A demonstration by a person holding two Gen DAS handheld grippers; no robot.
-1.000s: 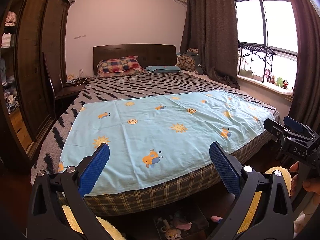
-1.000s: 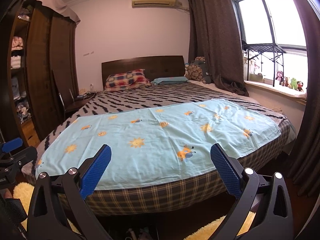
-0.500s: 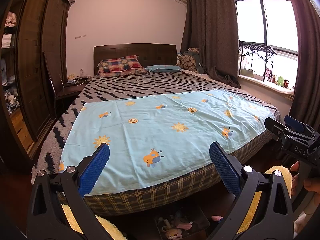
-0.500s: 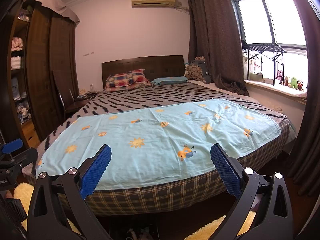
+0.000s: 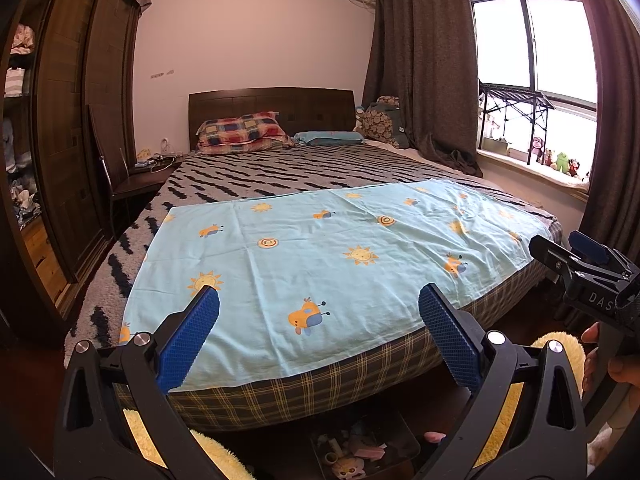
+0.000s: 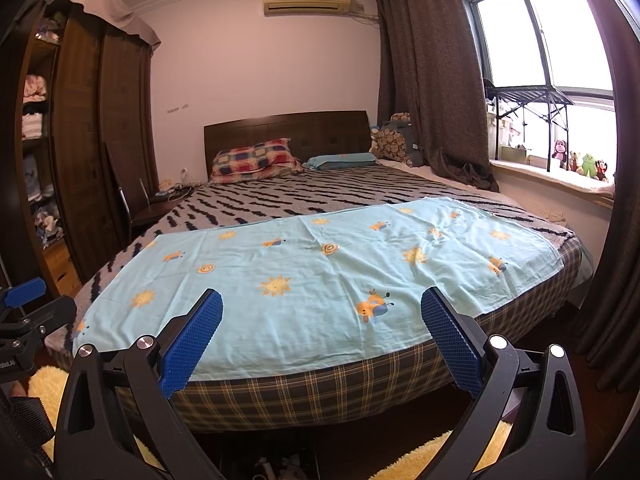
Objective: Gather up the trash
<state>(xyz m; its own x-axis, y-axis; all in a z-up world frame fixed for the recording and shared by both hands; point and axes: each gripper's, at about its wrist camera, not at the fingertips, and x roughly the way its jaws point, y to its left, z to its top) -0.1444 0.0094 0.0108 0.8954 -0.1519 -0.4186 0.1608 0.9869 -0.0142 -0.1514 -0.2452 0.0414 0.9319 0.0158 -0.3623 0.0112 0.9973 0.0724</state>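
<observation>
Left gripper (image 5: 318, 336): black angular frame, two fingers (image 5: 188, 340) faced with blue mesh-textured pads, silver round screw heads at the pivots. Right gripper (image 6: 320, 338): same build, black frame, blue textured pads, silver screws. From the left wrist view its body shows white "DAS" lettering and a blue tab on top. Bare-skinned hand (image 5: 604, 360) on its handle.

Under the bed (image 5: 304, 396), a tray (image 5: 404, 446) of small bits sits half in shadow, cut by the frame's bottom edge; its contents are too jumbled to name. The yellow fluffy rug (image 5: 560, 344) hides behind the left gripper (image 5: 319, 336). Windowsill toys (image 6: 580, 162) are too small to identify.
</observation>
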